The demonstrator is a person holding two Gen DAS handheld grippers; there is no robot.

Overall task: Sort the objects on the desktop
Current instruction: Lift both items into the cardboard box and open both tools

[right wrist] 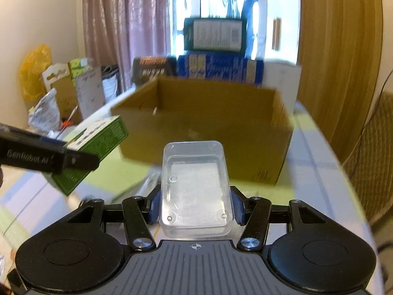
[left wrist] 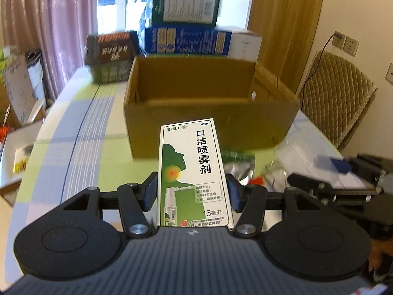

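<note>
A white and green spray medicine box is held upright between the blue pads of my left gripper, which is shut on it above the table. The same medicine box and left gripper show at the left of the right wrist view. My right gripper is shut on a clear plastic case. That clear case and the right gripper also appear at the right of the left wrist view. An open brown cardboard box stands just ahead of both grippers, with nothing visible inside it.
Behind the cardboard box, several product boxes are stacked. Foil and plastic packets lie on the checked tablecloth near the box. A quilted chair stands to the right, and bags and cartons clutter the floor at left.
</note>
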